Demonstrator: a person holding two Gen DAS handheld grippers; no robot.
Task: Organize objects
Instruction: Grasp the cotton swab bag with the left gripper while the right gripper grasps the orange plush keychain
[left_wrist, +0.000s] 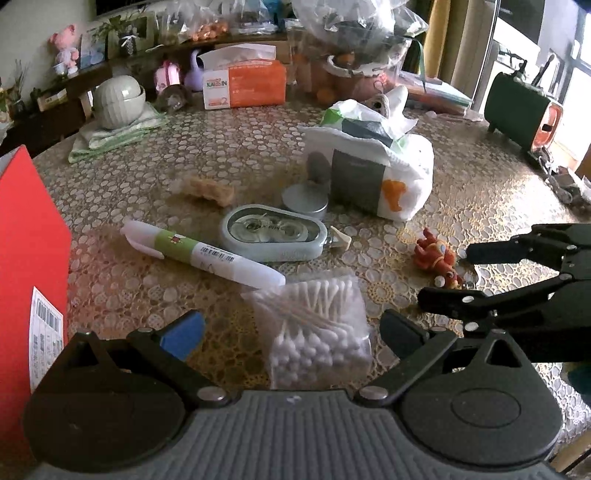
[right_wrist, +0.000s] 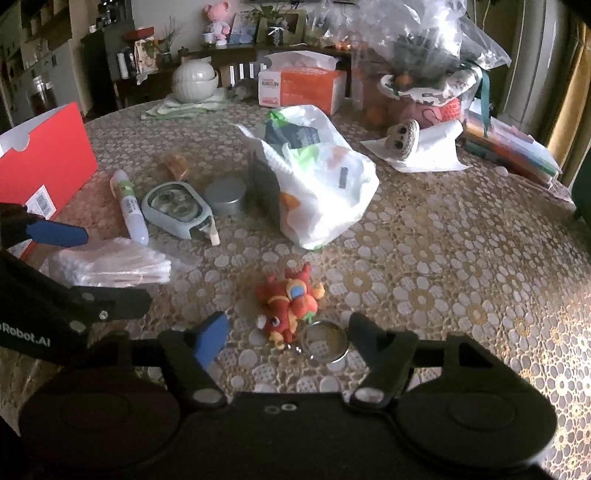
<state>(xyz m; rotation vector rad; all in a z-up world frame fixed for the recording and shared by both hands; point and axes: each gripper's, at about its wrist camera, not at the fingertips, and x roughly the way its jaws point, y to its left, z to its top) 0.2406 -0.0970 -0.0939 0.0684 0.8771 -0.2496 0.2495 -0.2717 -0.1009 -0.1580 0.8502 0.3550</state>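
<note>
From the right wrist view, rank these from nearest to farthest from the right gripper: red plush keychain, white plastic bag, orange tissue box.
1. red plush keychain: just ahead of the right gripper, between its open fingers.
2. white plastic bag: mid-table, straight ahead.
3. orange tissue box: far table edge, behind the bag.

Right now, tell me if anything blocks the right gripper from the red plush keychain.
Nothing visible does. The right gripper is open, and the red plush keychain lies on the table just ahead, between its fingers. Its metal ring sits beside the right-hand finger. The cotton swab bag lies off to the left.
</note>
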